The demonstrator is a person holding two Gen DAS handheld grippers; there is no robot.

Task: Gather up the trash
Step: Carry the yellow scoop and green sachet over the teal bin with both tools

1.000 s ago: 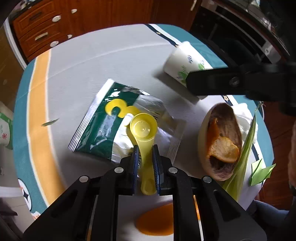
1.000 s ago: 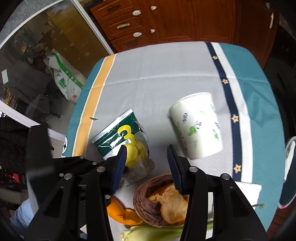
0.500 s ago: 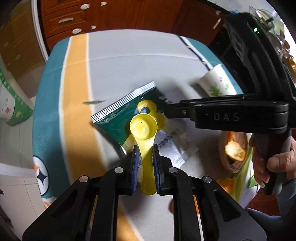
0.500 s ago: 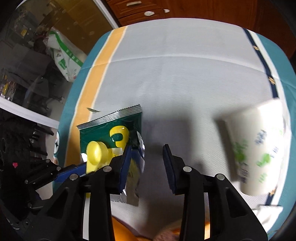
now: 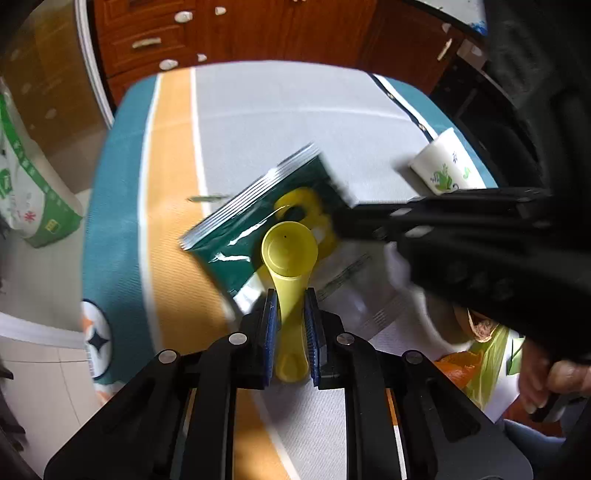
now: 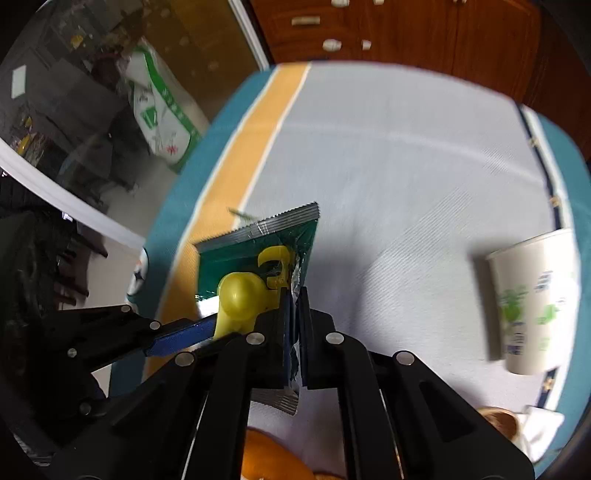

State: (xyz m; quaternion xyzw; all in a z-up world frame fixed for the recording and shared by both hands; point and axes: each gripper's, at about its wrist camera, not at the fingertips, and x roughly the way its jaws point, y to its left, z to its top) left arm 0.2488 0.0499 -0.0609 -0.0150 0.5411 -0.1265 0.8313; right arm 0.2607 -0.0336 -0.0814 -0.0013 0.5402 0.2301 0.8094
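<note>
Left hand-held gripper (image 5: 290,295) pinches a yellow scoop (image 5: 290,254). Only its view shows the person's hand (image 5: 554,376). Right hand-held gripper (image 6: 294,295) clamps a green packet (image 6: 255,247); a cup (image 6: 535,299) lies on the striped counter (image 6: 406,166) before wooden drawers (image 6: 351,29).

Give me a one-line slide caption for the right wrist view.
Right gripper pinches the green snack packet beside the left gripper's yellow scoop.

The right hand-held gripper (image 6: 294,295) pinches the edge of a green foil packet (image 6: 255,247) over the striped worktop (image 6: 388,184). The left hand-held gripper (image 6: 207,330) holds a yellow scoop (image 6: 240,295) against it. A paper cup (image 6: 532,299) lies well apart.
</note>
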